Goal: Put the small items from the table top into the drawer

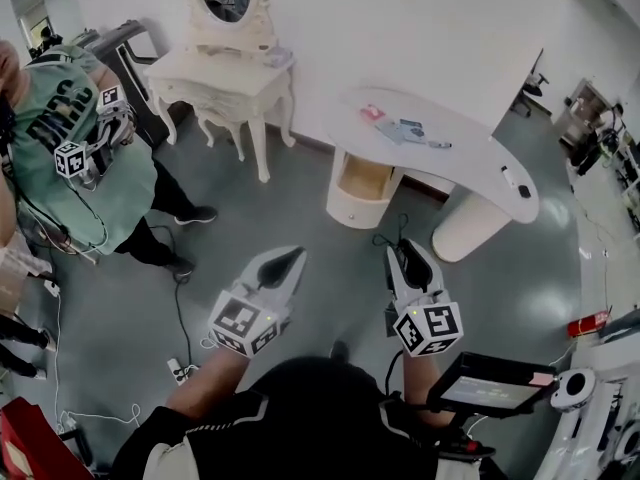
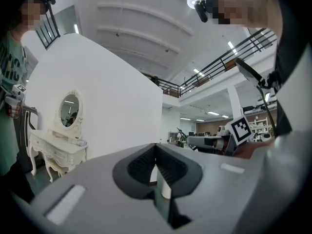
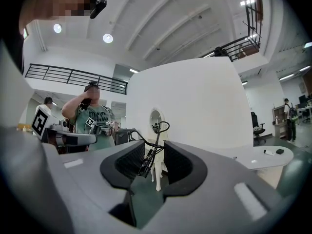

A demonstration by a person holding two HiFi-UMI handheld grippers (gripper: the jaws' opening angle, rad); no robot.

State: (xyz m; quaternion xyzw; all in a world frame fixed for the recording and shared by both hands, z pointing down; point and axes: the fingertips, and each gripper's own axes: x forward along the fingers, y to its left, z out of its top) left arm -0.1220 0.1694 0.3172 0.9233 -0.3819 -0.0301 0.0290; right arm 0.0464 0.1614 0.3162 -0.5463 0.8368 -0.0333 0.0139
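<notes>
**Desk:** How do the tools stand?

**Photographer:** The left gripper (image 1: 289,259) has its jaws together on nothing. The right gripper (image 1: 405,247) has its jaws apart, and a thin black cable (image 3: 148,161) shows in the gap, apparently unpinched. Both are well short of the white table (image 1: 470,163).

**Desk:** And the small items?

**Photographer:** They lie on the tabletop: a pink piece (image 1: 372,112), flat grey-blue pieces (image 1: 403,131), a dark pen (image 1: 440,145) and two small pieces (image 1: 510,178) near the far end. All are likely light. The flat ones probably need an edge pinch. The pen may roll, so grip it mid-barrel.

**Desk:** The drawer?

**Photographer:** The drawer (image 1: 350,208) is open beneath the table's left end, with nothing visible inside.
</notes>
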